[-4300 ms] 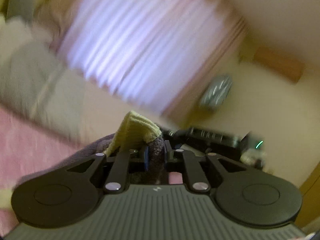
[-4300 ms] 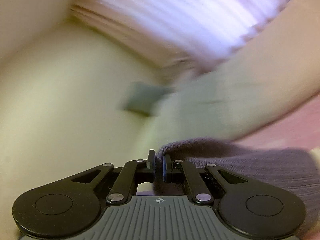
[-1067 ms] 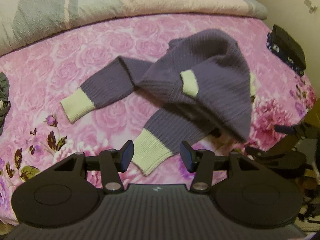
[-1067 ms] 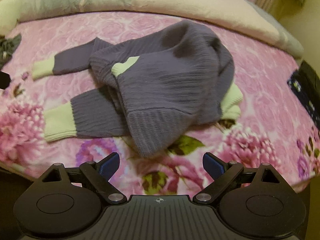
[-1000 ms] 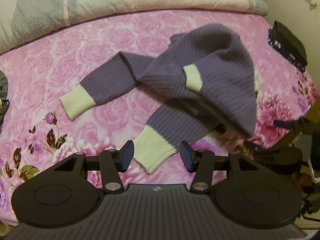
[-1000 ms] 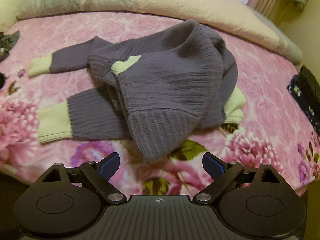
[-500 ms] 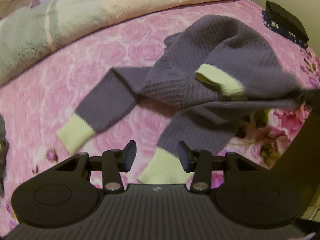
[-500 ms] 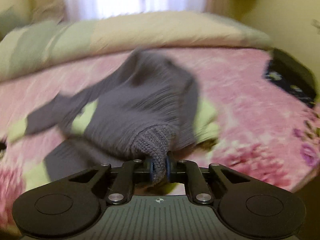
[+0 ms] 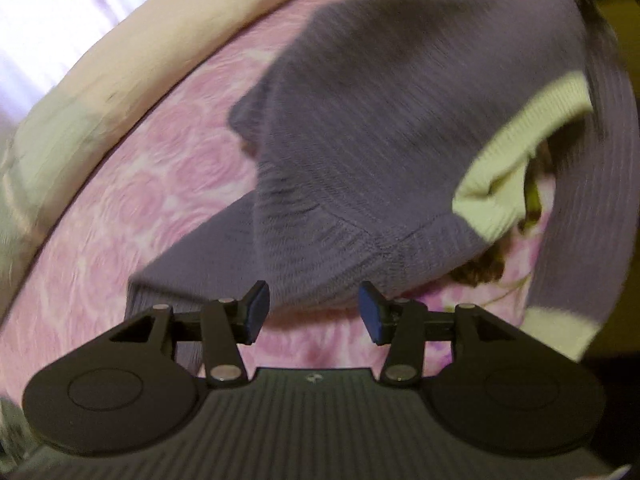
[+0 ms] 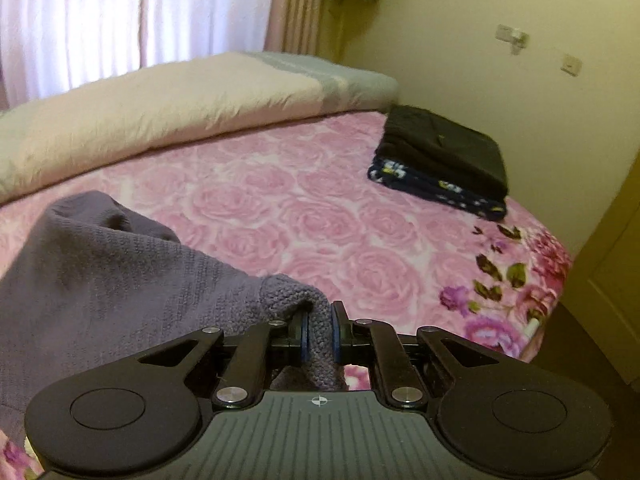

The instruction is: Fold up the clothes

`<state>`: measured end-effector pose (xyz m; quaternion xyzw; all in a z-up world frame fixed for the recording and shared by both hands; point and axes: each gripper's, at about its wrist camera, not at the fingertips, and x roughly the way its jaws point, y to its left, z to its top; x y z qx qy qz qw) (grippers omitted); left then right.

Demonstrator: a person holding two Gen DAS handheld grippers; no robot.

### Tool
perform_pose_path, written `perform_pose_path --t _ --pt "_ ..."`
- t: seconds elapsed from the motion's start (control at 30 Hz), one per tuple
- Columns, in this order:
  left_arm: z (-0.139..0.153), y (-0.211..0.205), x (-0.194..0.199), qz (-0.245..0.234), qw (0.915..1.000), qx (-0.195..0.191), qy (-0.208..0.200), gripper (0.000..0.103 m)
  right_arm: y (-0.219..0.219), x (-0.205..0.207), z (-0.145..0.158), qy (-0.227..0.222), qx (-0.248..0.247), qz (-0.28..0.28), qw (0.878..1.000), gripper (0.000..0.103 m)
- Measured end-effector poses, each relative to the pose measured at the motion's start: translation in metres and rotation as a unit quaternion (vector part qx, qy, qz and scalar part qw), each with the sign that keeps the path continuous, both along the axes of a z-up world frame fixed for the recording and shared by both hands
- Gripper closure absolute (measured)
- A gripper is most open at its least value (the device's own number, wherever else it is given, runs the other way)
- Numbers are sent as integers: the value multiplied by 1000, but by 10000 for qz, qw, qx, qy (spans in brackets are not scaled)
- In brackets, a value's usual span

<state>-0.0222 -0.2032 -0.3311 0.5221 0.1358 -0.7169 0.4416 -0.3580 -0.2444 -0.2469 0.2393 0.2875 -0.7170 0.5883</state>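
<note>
A purple knit sweater (image 9: 380,128) with pale yellow cuffs lies crumpled on the pink rose bedspread (image 9: 160,184). In the left wrist view one pale yellow cuff (image 9: 520,140) hangs at the right. My left gripper (image 9: 312,312) hovers just short of the sweater's ribbed hem, its jaws opening, the pads not touching the knit. In the right wrist view my right gripper (image 10: 318,338) is shut on a ribbed edge of the sweater (image 10: 100,280) and holds it up off the bed; the cloth drapes to the left.
A folded stack of dark clothes (image 10: 440,160) sits at the bed's far right corner near the wall. A rolled beige and grey quilt (image 10: 180,108) lies along the far side under the curtains. The bed edge drops off at the right (image 10: 552,300).
My right gripper closed on the sweater's ribbed edge and pulled it up and to the right. My left gripper rolled and dropped closer to the sweater's hem.
</note>
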Motion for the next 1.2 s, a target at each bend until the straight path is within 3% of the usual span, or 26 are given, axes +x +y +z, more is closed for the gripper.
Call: perform_pose_path --t 0.1,0.27,0.33,0.4,0.5,0.67,0.77,0.97,1.1,1.2 --pt "-19 5 -18 -767 9963 -103 -383 51 -8 -4 -10 14 150 105 9998 93" --pt "-54 13 -37 -1696 9795 -329 -1037 46 -17 -18 -27 -94 355 108 9993 93" --pt "-65 10 -36 -1776 9777 -290 -1084 56 -24 -23 -30 -145 441 134 9988 93" --pt "-72 5 -34 -1788 9774 -244 -1104 87 -27 -25 -31 -143 506 179 9985 93" --pt "-65 -4 -25 -1562 9829 -261 -943 97 -31 -25 -28 -132 555 249 9981 93" --pt "0 -19 5 -575 9928 -1006 -313 98 -32 -14 -3 148 277 581 9978 93" --pt "55 -32 32 162 9869 -1599 102 98 -38 -5 29 260 -139 814 9962 93" --pt "161 -37 68 928 9540 -2797 554 98 -48 12 129 592 -1524 1121 9802 99" --pt "221 -21 79 1008 9301 -3446 775 98 -30 21 198 897 -2443 1271 9571 100" --pt "257 0 82 936 9144 -3829 920 98 -8 32 231 1310 -2918 1310 9384 101"
